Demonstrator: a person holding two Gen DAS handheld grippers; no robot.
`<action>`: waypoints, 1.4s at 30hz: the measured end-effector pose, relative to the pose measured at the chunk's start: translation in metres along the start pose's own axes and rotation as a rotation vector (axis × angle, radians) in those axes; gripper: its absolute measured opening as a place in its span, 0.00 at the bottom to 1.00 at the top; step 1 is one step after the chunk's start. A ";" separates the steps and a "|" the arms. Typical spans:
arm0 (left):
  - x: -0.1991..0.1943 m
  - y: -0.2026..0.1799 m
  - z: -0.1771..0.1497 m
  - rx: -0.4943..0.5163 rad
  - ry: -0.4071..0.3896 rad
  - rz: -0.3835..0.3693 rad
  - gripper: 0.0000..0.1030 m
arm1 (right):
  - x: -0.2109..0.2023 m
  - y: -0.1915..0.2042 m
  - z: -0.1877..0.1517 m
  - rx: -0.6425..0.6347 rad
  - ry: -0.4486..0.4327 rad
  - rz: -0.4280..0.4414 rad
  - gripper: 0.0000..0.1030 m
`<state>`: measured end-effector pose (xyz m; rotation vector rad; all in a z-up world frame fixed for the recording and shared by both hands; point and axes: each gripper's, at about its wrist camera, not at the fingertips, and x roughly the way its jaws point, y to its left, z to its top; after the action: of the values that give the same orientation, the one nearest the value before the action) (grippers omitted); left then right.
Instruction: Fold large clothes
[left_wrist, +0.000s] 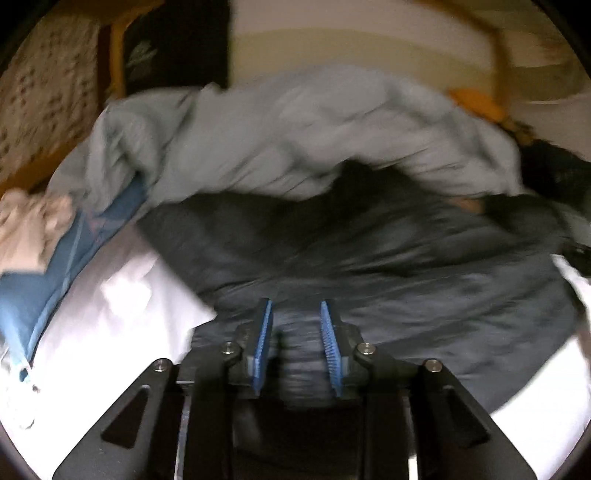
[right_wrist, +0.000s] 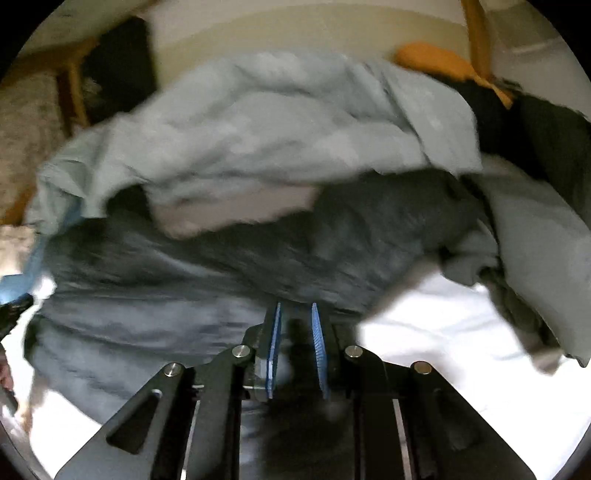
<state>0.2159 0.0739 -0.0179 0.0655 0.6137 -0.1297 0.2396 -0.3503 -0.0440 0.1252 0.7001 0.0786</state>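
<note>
Both wrist cams sit low, close over white bed (left_wrist: 110, 306), looking forward along their fingers at the wall. Left cam sees the left edge, right cam the right. Shared: dark garment (left_wrist: 369, 258) (right_wrist: 184, 288), pale blanket (left_wrist: 295, 136) (right_wrist: 258, 122).

White sheet (left_wrist: 122, 314) below — orange cushion (right_wrist: 432, 61) and wooden frame (right_wrist: 74, 85) behind.
</note>
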 end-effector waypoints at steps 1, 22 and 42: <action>-0.004 -0.010 0.001 0.016 -0.009 -0.031 0.28 | -0.004 0.007 0.000 -0.008 -0.006 0.031 0.18; 0.048 -0.083 -0.051 0.203 0.191 -0.035 0.29 | 0.073 0.068 -0.065 -0.129 0.270 0.090 0.18; -0.006 0.034 -0.019 -0.139 0.091 0.042 1.00 | -0.025 -0.005 -0.023 0.039 0.000 -0.101 0.77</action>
<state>0.2050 0.1105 -0.0296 -0.0507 0.7102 -0.0435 0.2054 -0.3558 -0.0464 0.1270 0.7066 -0.0316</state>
